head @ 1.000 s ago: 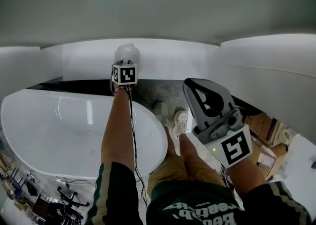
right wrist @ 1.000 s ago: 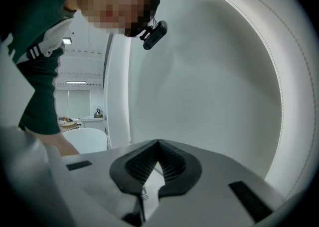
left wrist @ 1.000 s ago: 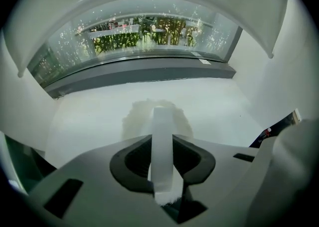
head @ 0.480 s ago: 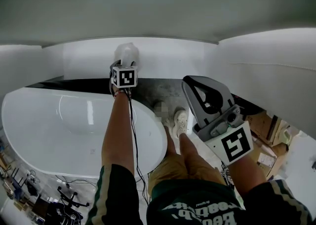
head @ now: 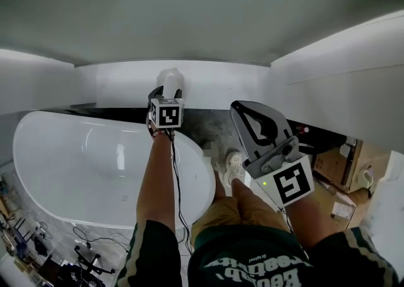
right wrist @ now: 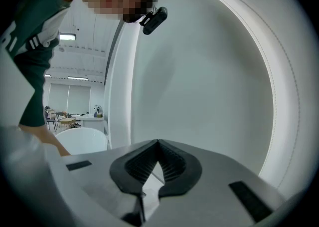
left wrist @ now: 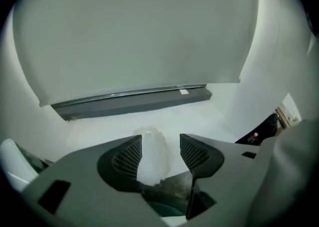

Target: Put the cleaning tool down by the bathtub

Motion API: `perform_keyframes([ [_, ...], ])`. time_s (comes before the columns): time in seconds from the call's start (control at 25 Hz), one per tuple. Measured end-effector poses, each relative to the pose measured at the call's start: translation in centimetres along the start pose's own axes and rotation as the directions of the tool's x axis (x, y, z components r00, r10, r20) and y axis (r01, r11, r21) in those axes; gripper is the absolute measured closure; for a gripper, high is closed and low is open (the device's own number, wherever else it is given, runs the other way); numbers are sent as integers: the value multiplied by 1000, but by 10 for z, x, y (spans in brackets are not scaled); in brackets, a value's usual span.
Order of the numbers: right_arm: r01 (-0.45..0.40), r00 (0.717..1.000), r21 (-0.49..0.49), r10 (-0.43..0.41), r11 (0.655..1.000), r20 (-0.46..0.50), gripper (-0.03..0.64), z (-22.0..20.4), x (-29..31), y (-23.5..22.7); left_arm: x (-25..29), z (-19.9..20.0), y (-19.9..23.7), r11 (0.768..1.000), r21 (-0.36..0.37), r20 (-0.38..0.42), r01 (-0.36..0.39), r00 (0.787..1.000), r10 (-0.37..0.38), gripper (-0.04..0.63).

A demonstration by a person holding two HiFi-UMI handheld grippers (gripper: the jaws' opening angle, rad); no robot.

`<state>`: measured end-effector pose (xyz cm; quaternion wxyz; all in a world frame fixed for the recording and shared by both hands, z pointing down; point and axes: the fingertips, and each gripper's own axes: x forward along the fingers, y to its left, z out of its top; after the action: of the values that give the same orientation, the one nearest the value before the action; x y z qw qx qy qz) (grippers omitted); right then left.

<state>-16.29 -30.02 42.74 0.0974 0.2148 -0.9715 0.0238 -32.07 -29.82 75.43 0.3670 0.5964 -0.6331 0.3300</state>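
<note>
Left gripper (left wrist: pixel 160 146) jaws just opened; cleaning tool (head: pixel 169 81), seemingly upright, stands free just ahead. Right gripper (right wrist: pixel 158 144) closed, farther.

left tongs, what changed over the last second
The left tongs have just been opening their jaws and have let go of the white cleaning tool, which now stands free beyond the open jaws, and they have lifted away from it. The right tongs stay shut and empty; the bathtub is unmoved.
</note>
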Motion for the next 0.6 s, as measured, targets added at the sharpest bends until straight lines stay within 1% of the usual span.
perform_keyframes([
  [0.12,64,998,-2,-64,998,0,601,15,-13,-6,-39,23,-16,998,63,66,2,998,-7,357],
  [0.24,131,991,16,-131,991,6,601,30,-30,-17,-88,48,-33,994,110,145,-2,989,-14,359],
  [0.4,135,990,-6,-135,991,47,600,53,-52,-16,-159,74,-57,991,135,254,-4,967,-30,359],
  [0.48,131,990,-14,-130,991,60,600,66,-66,-11,-198,86,-73,986,166,302,-14,953,-37,359],
  [0.6,124,989,16,-125,992,82,600,82,-91,-7,-258,103,-98,976,214,370,-42,928,-41,360],
])
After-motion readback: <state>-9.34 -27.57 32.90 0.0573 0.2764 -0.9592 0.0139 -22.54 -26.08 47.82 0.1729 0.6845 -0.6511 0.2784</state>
